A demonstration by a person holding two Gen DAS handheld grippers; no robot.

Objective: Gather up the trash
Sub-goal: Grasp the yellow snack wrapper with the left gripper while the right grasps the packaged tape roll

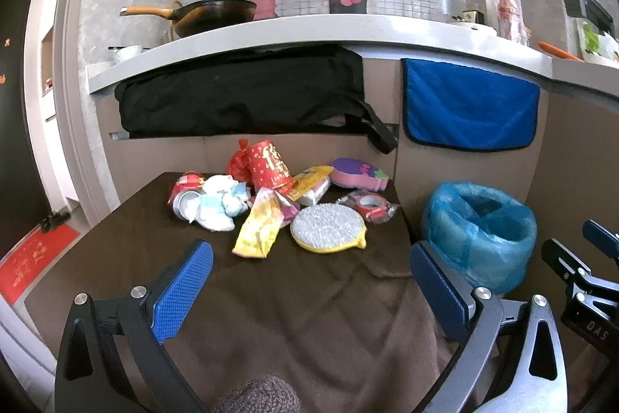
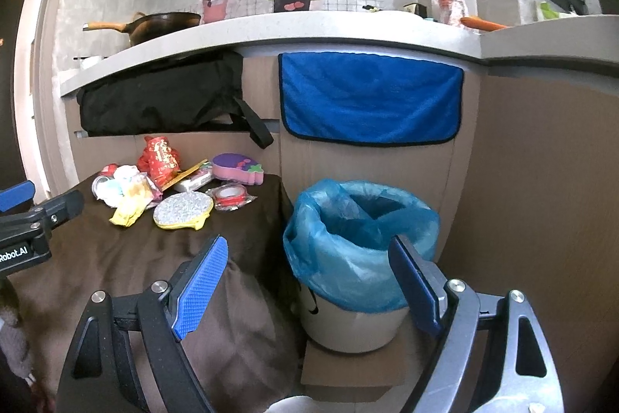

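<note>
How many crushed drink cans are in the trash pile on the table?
1 that I can make out: a crushed red can at the pile's left end, beside the crumpled white tissue. Others may be hidden under the wrappers.

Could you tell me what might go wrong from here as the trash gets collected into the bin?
1. The trash pile is tangled and overlapping, so grabbing the yellow wrapper may drag neighbouring pieces along.
2. The bin stands beside the table, lower than its edge; its blue liner sags inward, so drops may catch or miss.
3. The brown cloth is wrinkled and could snag the left hand-held gripper.
</note>
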